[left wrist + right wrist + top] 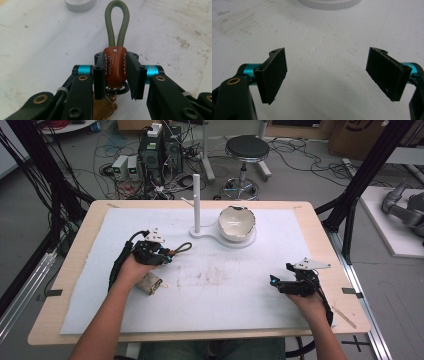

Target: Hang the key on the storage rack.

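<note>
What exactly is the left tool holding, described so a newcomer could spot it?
On the white mat, left of the white post stand and bowl, the left tool is shut on a keychain. Its brown stitched leather tab and olive cord loop set it apart from everything white around it.

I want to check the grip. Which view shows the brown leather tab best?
The left gripper view: the leather tab sits close, clamped between the left gripper's fingers. The high view shows mainly its olive cord loop, small.

Stitched brown leather tab (115, 66), woven green cord (116, 23)
</note>
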`<state>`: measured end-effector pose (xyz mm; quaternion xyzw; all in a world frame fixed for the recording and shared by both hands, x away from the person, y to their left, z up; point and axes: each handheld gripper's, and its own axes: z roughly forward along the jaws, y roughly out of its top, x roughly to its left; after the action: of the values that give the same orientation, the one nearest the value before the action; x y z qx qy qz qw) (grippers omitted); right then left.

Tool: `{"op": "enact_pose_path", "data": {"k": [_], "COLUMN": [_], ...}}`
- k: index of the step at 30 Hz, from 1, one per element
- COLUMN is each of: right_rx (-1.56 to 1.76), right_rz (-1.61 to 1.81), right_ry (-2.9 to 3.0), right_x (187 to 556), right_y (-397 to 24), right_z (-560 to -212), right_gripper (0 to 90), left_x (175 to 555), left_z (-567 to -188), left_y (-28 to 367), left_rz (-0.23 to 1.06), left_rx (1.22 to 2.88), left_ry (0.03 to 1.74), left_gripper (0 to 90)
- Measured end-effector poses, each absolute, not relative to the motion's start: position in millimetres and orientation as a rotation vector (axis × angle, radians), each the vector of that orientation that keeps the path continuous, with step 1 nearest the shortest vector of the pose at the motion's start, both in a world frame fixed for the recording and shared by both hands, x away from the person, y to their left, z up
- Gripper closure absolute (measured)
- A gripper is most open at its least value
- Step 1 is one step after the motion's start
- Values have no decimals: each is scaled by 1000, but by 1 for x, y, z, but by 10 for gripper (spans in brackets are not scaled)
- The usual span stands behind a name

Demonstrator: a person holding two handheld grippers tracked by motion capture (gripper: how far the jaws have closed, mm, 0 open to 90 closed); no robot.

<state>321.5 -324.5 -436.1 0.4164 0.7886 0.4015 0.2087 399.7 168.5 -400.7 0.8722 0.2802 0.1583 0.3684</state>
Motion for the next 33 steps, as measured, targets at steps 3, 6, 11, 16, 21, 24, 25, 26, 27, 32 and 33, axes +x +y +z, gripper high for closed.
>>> {"op": "enact_pose_path", "data": {"k": [3,6,11,16,21,24,25,26,27,32,33], "right_rx": [1153,1153,1159,1156,1159,1161,1157,1148,1158,1155,1154], "right_rz": [1120,1122,1127,1126,1128,1128,1127,1123,1125,1126,1123], "right_ry": [2194,2192,2188,2188,2189,2192,2193,2195,2196,2199,2202], "right_x": [322,321,321,322,322,322,322,322,322,322,323], "right_y": [-324,-324,-326,-327,-326,-325,-325,-326,-324,-324,-324], "right_z": [-435,-435,-435,-435,-436,-436,-436,-436,-437,-437,-437], "right_gripper": [174,174,174,173,174,173,174,173,174,173,174], "left_x": [396,393,389,388,388,389,390,390,391,396,397], "left_z": [-385,-369,-344,-325,-309,-301,-297,-294,-291,-275,-273], "left_y": [167,164,162,158,156,155,155,154,154,152,151], "left_rz": [446,477,511,543,578,596,604,609,616,634,643], "left_rx": [2211,2187,2159,2140,2108,2103,2096,2095,2090,2068,2064], "left_ry": [704,683,653,645,653,648,649,649,647,644,646], "left_gripper": [699,699,701,702,704,704,705,705,706,706,706]}}
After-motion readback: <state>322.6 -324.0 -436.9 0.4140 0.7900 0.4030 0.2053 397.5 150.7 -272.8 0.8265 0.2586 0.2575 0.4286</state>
